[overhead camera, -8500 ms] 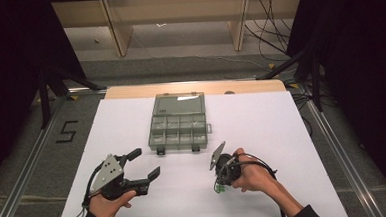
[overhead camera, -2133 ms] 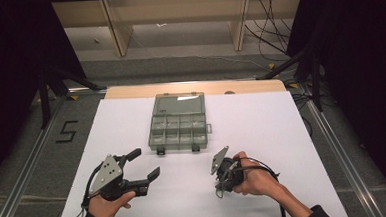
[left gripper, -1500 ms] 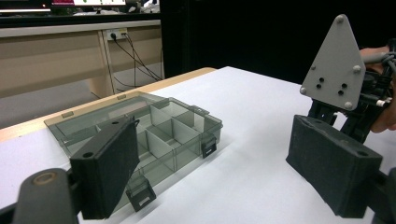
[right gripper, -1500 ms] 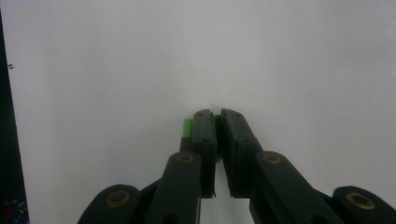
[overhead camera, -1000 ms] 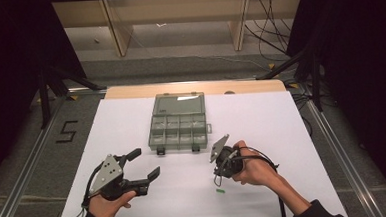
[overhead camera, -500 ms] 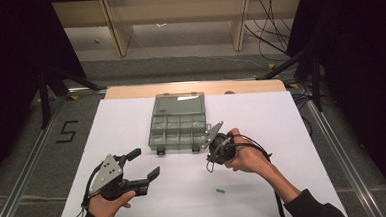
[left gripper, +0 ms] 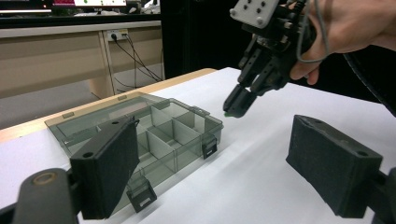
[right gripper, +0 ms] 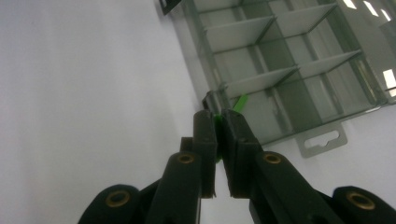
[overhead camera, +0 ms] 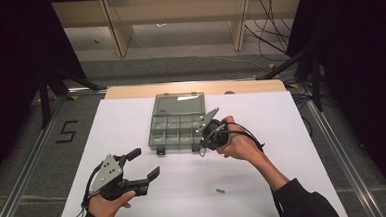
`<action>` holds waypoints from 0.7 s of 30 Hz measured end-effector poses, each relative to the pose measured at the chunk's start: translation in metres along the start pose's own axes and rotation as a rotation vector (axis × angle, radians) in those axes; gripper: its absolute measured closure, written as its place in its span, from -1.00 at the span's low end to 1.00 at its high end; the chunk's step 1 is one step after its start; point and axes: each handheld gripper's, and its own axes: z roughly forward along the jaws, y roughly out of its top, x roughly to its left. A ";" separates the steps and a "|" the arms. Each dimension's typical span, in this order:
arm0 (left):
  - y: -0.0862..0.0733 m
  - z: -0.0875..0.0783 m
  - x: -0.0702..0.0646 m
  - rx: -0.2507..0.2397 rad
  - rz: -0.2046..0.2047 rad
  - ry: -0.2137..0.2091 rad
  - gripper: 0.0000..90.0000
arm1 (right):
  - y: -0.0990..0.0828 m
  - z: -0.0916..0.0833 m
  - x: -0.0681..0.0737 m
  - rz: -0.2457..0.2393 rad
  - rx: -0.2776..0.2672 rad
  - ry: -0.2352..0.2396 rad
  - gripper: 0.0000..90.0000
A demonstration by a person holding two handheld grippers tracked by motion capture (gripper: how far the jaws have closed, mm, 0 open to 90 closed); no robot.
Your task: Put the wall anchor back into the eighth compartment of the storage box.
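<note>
A clear grey compartment box (overhead camera: 176, 120) lies open in the middle of the white table, lid folded back. My right gripper (overhead camera: 203, 148) hovers over the box's near right corner, shut on a small green piece (right gripper: 240, 103). That piece pokes out past the jaw tips above a compartment of the box (right gripper: 289, 70). The left gripper view looks across the box (left gripper: 140, 135) at the right gripper (left gripper: 236, 105), with a green speck (left gripper: 227, 113) at its tips. A second small green piece (overhead camera: 219, 190) lies on the table near the front. My left gripper (overhead camera: 144, 166) is held open at the front left, nothing between its jaws.
The white table top (overhead camera: 292, 133) has a wooden strip along its far edge (overhead camera: 195, 88). A metal rail (overhead camera: 338, 156) runs down the right side. A floor mark reading 5 (overhead camera: 68, 131) sits to the left of the table. Cables (overhead camera: 271, 19) lie on the floor beyond.
My right gripper has risen from the table's front and moved forward to the box's near right corner, carrying a green piece. Another green piece lies uncovered where the hand was. The left gripper stayed put.
</note>
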 end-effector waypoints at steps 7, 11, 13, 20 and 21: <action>0.000 0.000 0.000 -0.003 0.002 -0.003 -0.65 | 0.009 0.006 -0.011 0.015 -0.019 -0.026 0.89; 0.000 0.000 0.000 -0.003 0.003 -0.005 -0.65 | 0.009 0.012 -0.016 0.020 -0.015 -0.042 0.89; 0.000 0.000 0.000 -0.003 0.002 -0.005 -0.65 | 0.009 0.013 -0.018 0.026 -0.016 -0.041 0.89; 0.000 0.000 0.000 -0.003 0.003 -0.005 -0.65 | 0.008 0.021 -0.024 0.045 -0.023 -0.059 0.89; 0.000 0.000 0.000 -0.002 0.001 -0.006 -0.65 | 0.008 0.022 -0.025 0.047 -0.019 -0.054 0.88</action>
